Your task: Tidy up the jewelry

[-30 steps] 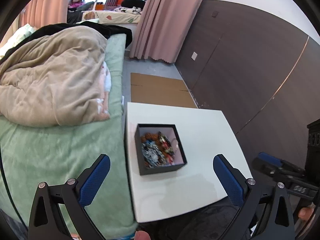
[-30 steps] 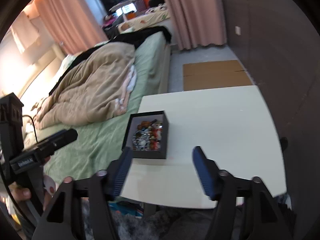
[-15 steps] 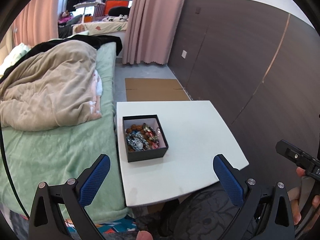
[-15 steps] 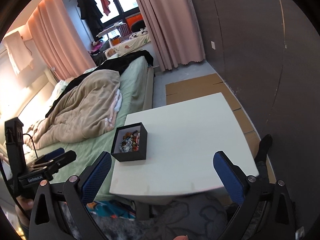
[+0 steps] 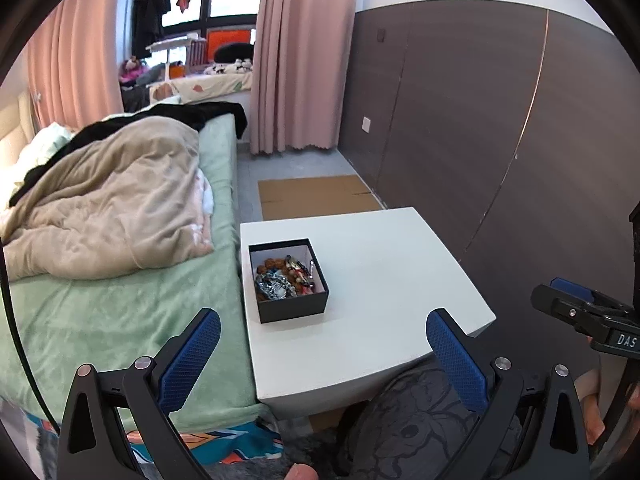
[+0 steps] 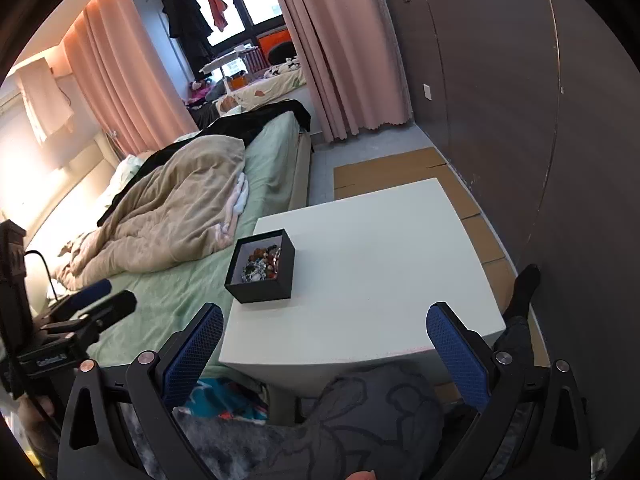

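A small black box stands on the left part of a white low table. Inside it lies a tangle of jewelry, beads and chains. From the right wrist the same box and jewelry show at the table's left edge. My left gripper is open, pulled back before the table's near edge, with nothing between its blue pads. My right gripper is open too, empty, held back over the near edge. Each gripper shows at the side of the other's view.
A bed with a beige duvet runs along the table's left side. A dark panelled wall closes the right. Flat cardboard lies on the floor behind the table. The person's patterned grey trousers fill the space below.
Both grippers have drawn back from the box and risen a little, so table and box look smaller. The right gripper's jaws went from partly closed to wide open.
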Demonstrator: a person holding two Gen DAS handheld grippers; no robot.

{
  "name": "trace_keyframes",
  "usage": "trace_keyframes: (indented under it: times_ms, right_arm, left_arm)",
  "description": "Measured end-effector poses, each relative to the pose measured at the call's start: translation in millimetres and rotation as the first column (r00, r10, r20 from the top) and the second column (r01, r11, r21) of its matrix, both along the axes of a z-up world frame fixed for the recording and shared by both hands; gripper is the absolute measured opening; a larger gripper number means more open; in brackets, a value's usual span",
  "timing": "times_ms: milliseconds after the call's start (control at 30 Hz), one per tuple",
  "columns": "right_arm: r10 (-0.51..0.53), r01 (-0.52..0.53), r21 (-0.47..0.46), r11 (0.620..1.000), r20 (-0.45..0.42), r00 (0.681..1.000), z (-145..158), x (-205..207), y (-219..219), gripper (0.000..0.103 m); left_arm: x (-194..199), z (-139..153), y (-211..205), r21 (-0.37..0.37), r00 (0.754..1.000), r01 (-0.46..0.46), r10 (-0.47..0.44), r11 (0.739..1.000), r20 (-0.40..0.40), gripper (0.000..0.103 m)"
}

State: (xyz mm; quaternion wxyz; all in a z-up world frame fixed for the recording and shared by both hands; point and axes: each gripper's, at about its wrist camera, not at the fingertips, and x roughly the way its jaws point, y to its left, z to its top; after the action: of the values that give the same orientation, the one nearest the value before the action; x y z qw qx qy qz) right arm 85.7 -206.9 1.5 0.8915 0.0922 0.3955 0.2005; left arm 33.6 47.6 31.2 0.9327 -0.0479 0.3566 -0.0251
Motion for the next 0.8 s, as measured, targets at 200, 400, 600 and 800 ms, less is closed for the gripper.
trace_keyframes:
  times_ms: [200,400,600,800]
  right_arm:
    - [0.006,-0.006,0.004,1.000,-0.002,1.000,2.7,-1.7,1.3,0.102]
    - [0.000,0.000,0.002,1.000,-0.003,1.000,5.5,-4.6,1.9,0.102]
    - [-0.003,0.003,-0.003,1.000,-0.005,1.000,7.6,-4.7,3.7,0.102]
    - [-0.008,0.008,-0.005,1.000,0.000,1.000,8.7,-6.1,3.2,0.102]
  left_arm:
    - [-5.6,4.5,1.0,0.010,1.000,-0.013,0.013,1.000,0.016,0.102]
    - [-12.4,7.9,-1.6,0.023,0.999,-0.007,0.006,1.000,0.032,0.102]
    - [-16.6,10.5,-5.6,0.026,0.999,-0.002,0.001,1.000,0.041,0.102]
    - [-19.0,12.5,-6.9,0.028,0.999,0.000,-0.002,1.000,0.050,0.102]
